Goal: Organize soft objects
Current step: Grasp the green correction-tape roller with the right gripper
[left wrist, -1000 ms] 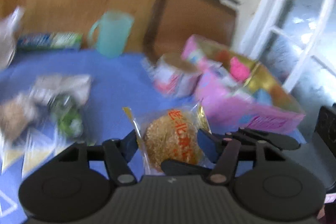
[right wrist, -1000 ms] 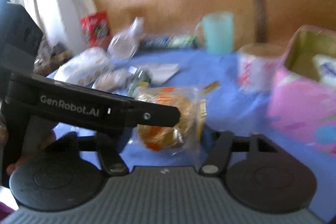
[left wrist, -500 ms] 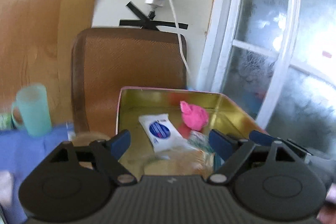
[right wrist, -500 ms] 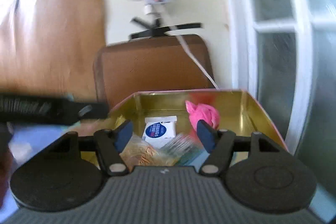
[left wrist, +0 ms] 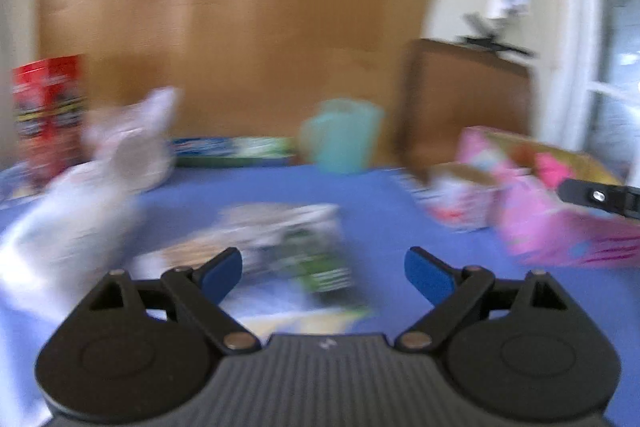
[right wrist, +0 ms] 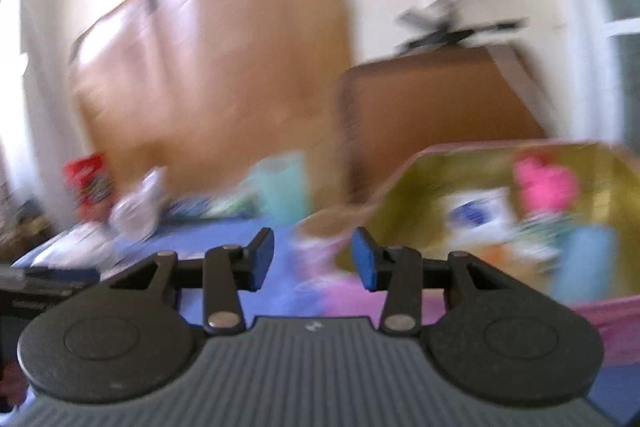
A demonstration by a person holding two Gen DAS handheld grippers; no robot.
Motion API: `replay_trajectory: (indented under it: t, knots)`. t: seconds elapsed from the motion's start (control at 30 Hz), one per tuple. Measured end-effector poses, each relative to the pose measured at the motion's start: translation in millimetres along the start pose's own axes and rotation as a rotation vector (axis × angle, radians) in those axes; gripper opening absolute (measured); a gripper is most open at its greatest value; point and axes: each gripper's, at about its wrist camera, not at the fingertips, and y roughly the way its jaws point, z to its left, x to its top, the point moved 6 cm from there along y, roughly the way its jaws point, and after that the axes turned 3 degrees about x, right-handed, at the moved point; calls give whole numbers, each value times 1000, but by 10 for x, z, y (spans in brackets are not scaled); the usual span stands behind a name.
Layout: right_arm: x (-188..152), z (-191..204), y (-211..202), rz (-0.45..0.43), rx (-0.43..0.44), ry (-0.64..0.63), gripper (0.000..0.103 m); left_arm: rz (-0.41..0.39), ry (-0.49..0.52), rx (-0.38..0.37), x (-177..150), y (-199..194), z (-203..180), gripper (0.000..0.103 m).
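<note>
Since a second ago the wrapped round cake that sat between the left gripper's blue pads has gone from them; half a second ago it lay in the pink box. Now the left gripper (left wrist: 323, 269) has swung back toward the tabletop (left wrist: 248, 187), its jaws have just been opening and stand wide apart with nothing between them. Beyond its pads, in the lower middle of the left wrist view, lie blurred soft packets (left wrist: 288, 247) on the blue cloth, one with a green patch; whitish bags (left wrist: 100, 179) sit at the left. The pink box (right wrist: 480, 227), gold inside, fills the right of the right wrist view and holds a pink soft thing (right wrist: 546, 183), a white packet with a blue mark (right wrist: 478, 213) and other blurred pieces. The right gripper (right wrist: 313, 261) hangs before the box's left corner; its jaws have just been closing, yet a gap remains and nothing is clamped. A teal cup (left wrist: 340, 135) stands at the back, a red carton (left wrist: 48, 111) at far left, a brown chair back (left wrist: 464, 99) behind the box.
</note>
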Motion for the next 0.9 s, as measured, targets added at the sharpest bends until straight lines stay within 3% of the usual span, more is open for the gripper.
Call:
replay_trajectory:
  t: [0.07, 0.17, 0.2, 0.3, 0.5, 0.53, 0.57, 0.63, 0.77, 0.9]
  knots:
    - [-89, 235, 211, 63, 45, -3, 46, 21, -42, 61, -86, 18, 318, 92]
    - [-258, 547, 566, 177, 84, -3, 47, 52, -119, 93, -250, 97, 626, 93]
    - [-304, 642, 682, 217, 97, 0, 48, 89, -176, 75, -289, 144, 717, 91]
    - [-378, 902, 913, 288, 126, -25, 48, 78, -280, 33, -309, 150, 891, 91]
    - [-421, 1209, 1202, 336, 125, -154, 51, 54, -334, -32, -299, 157, 911, 90]
    - [-433, 1219, 1289, 348, 118, -168, 50, 49, -334, -39, -296, 142, 912, 90]
    - [-458, 1227, 1325, 352, 105, -192, 37, 45, -333, -45, -290, 144, 900, 89]
    - [-466, 1216, 1295, 341, 78, -219, 37, 41, -328, -49, -282, 130, 887, 88]
    - [-497, 1058, 989, 355, 94, -146, 37, 55, -278, -73, -267, 106, 767, 86]
    - [-554, 835, 589, 349, 135, -13, 37, 122, -218, -255, -237, 27, 253, 86]
